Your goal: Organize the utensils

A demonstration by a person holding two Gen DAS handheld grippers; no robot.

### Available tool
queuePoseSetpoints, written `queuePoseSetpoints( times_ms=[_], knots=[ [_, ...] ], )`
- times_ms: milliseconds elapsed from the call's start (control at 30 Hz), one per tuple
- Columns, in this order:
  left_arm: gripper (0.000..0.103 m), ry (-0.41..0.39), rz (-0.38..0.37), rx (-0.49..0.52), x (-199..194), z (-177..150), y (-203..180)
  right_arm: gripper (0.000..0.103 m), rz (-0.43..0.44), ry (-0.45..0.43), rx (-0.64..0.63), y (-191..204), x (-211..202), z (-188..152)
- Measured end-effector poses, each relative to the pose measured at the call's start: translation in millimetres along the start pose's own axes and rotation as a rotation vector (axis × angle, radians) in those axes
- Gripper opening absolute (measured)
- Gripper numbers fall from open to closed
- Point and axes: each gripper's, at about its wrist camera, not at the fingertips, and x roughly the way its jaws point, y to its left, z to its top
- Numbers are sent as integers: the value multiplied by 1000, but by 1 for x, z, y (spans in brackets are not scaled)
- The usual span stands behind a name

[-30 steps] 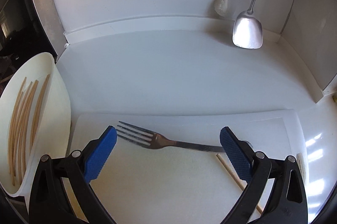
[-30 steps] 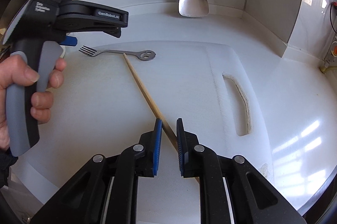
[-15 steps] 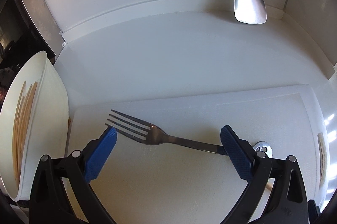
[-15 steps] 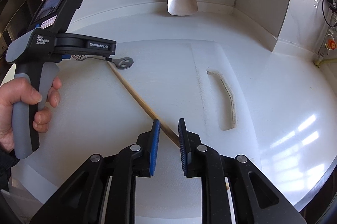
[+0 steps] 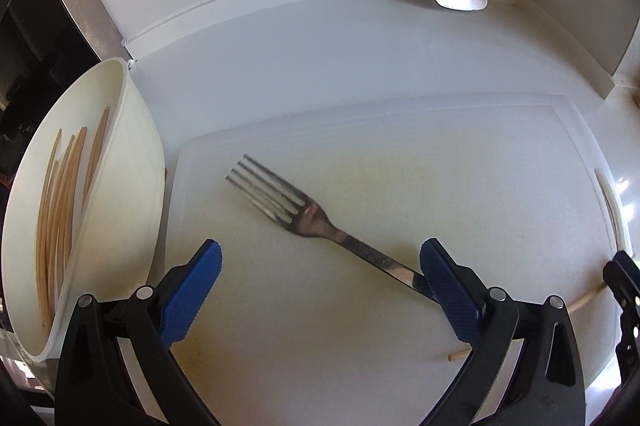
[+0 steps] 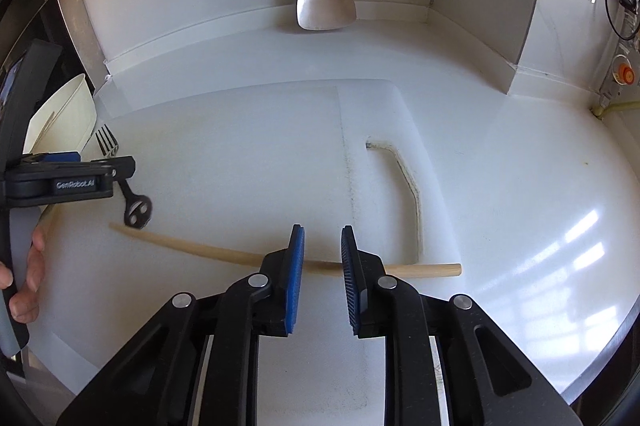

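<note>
Left wrist: one fork (image 5: 304,216), roughly six chopsticks (image 5: 60,209)

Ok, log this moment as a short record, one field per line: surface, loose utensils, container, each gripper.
surface: white cutting board on a white counter
fork: fork flat on the board, tines toward the tub
chopstick: single chopstick lying across the board
container: white tub at the board's left edge, holding chopsticks
left gripper: left gripper open wide above the fork handle
right gripper: right gripper jaws opening, pads either side of the chopstick, not pressing
wall: metal spatula hanging
</note>
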Motion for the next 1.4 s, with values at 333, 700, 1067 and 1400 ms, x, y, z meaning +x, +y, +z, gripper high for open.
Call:
queuePoseSetpoints(
  times_ms=[333, 700, 1067, 1400],
  knots=[
    [97, 43, -57, 43, -19, -42, 20, 19, 39, -15, -132, 31, 10, 24],
    [97, 66, -68, -25, -28, -68, 51, 19, 7, 46, -124, 44, -24, -20],
    [97, 62, -77, -64, -36, -86, 59, 19, 52, 41, -141, 70, 9, 8],
    [97, 2, -70, -105, -33, -83, 52, 49, 127, -93, -265, 75, -6, 30]
  ],
)
